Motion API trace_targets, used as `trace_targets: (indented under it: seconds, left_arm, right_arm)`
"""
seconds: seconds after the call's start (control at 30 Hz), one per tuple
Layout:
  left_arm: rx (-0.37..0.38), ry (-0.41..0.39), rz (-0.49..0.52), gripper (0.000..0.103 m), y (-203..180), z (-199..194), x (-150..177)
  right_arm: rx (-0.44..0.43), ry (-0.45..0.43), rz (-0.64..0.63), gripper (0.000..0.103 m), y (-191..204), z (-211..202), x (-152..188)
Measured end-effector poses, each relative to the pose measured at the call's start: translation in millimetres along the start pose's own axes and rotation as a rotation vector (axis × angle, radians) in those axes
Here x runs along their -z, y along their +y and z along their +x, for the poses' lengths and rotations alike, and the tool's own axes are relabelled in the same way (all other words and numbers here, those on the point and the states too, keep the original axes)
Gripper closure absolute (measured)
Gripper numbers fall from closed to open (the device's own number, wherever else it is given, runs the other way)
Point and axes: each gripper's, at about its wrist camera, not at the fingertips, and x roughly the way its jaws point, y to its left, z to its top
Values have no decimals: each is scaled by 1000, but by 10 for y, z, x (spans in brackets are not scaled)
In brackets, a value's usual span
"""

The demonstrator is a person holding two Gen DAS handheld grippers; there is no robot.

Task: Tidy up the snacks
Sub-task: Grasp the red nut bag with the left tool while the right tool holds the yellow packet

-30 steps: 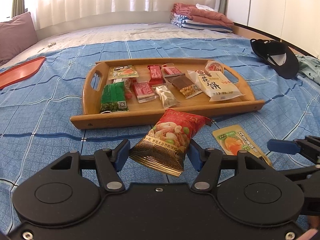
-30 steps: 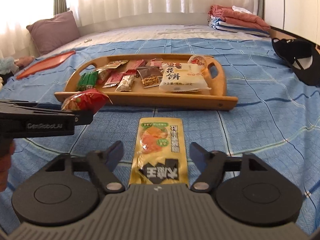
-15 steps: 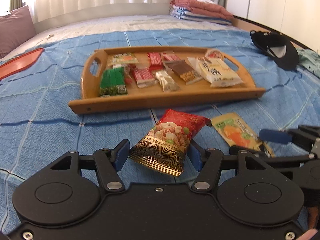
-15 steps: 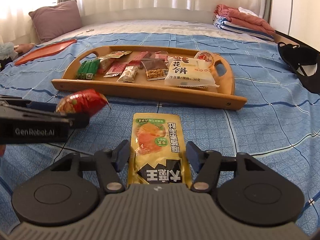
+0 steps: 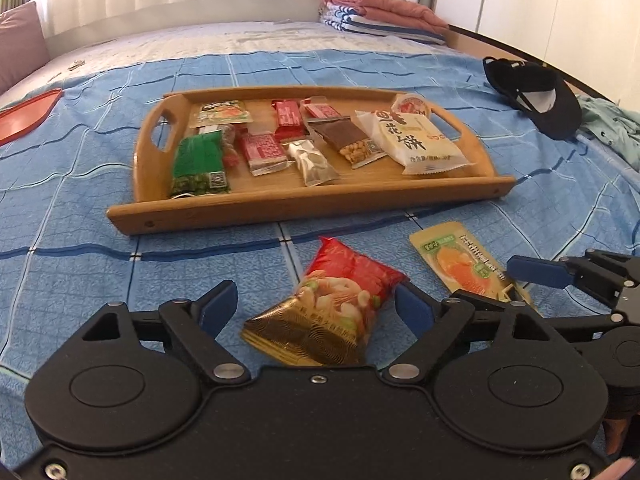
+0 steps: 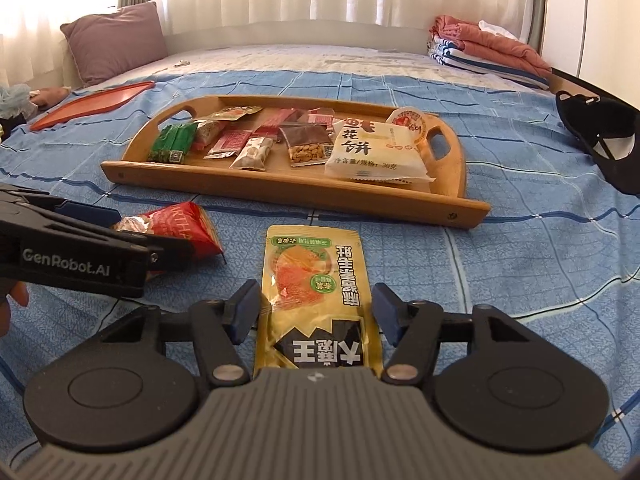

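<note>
Left gripper (image 5: pixel 316 306) has just opened wide: the red nut bag (image 5: pixel 332 304) it was pinching now lies loose between the jaws on the blue bedspread (image 5: pixel 72 264), neither pad on it. My right gripper (image 6: pixel 314 312) closed in during the same second and now sits steady, astride the yellow pouch (image 6: pixel 314 280); its left pad touches the pouch edge, while the right shows a sliver of gap, so I can't call it a firm grip.

Step in hand, as I read it: getting the last two loose snacks into the wooden tray (image 5: pixel 304 200). The red bag sits lower centre in the left view, just short of the tray's near rim. The yellow pouch lies flat at lower centre of the right view, its print upside down to me.

Next move likely needs a firmer squeeze on the pouch, then a lift clear of the rim. Free tray floor looks limited; the near strip is the barest.

Red bag: puffy, glossy, gold bottom seam, nuts printed on it. Pouch: thin, flat, likely floppy when lifted.
</note>
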Motion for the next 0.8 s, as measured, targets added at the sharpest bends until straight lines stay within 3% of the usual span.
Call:
trace_targets:
  seconds: [0.07,0.13,0.23,0.27,0.3,0.37,0.4,0.43,0.47,0.8]
  left_arm:
    - [4,0,12,18,-43,24,7]
    - [12,-4,26,20,-86,38,17]
    - [13,1,54,34,-143,69,28]
    - [19,2,53,41,-148,77,33]
    - [27,2,49,41,-152,75,35]
    - [40,0,36,45,-151,58,31]
    - [47,1,28,45,-147,50,28]
    - [50,2,28,57,-151,40,28]
    - [52,-3,33,59,-163,22,32]
    - [5,-52,13,61,-120,-211,47]
  right_arm:
    - [7,-4,6,35,-30,-4,5]
    - [7,-5,5,24,-58,11,3]
    - [4,23,-17,14,-56,75,-11]
    - [2,29,-22,14,-52,101,-13]
    - [0,31,-23,14,-49,124,-11]
    - [-18,26,-17,25,-46,128,-7]
    - [-32,17,-19,38,-34,108,-4]
    - [-47,15,-24,37,-19,89,2]
    - [-51,11,-24,37,-2,70,1]
    - [-63,-24,-22,38,37,-77,-32]
